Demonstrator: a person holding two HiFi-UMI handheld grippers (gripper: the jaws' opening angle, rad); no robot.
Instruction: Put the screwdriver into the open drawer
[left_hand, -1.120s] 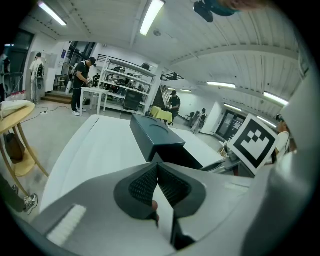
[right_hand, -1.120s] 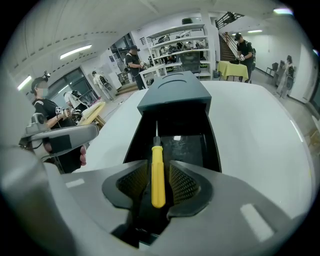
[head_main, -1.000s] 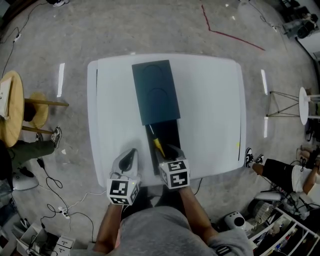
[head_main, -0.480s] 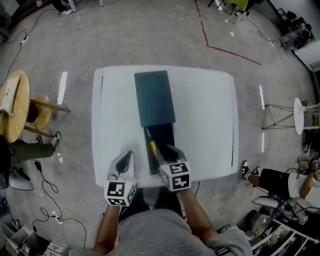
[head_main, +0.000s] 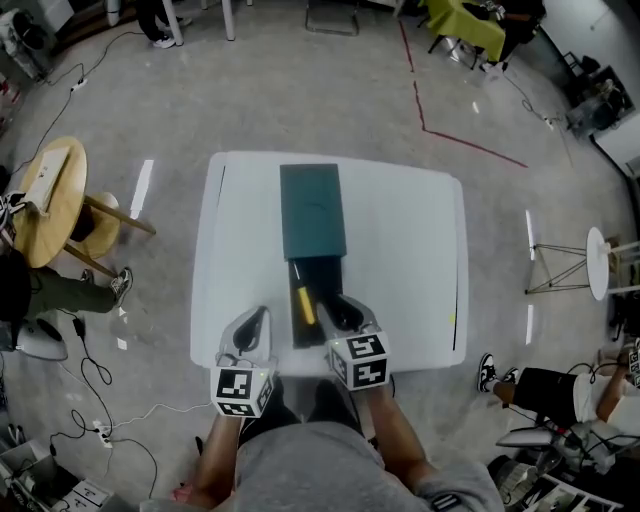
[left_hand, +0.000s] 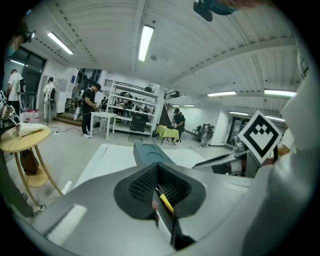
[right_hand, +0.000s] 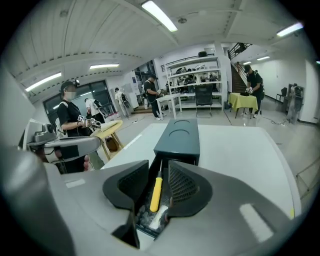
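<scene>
**Screwdriver in the drawer, right claw nearer**

The yellow-handled screwdriver (head_main: 303, 305) lay flat inside the open black drawer (head_main: 328, 285). Its long axis ran along the drawer, with the thin steel shaft pointing at the dark teal box-shaped cabinet (head_main: 312, 212) on the white table (head_main: 410, 260). It sat just ahead of and below the right claw (head_main: 338, 308), roughly in line with the way that claw pointed. The claw's jaws stood partly apart, had just been closing, and held nothing. The left claw (head_main: 263, 312) hung further off, beside the drawer's left wall, its tips drawn together and empty.

Any next move on the drawer looked to suit the right hand. The right gripper view showed the tool's whole length and pale clutter at the drawer's near end. The left gripper view showed only a sliver of yellow.
</scene>
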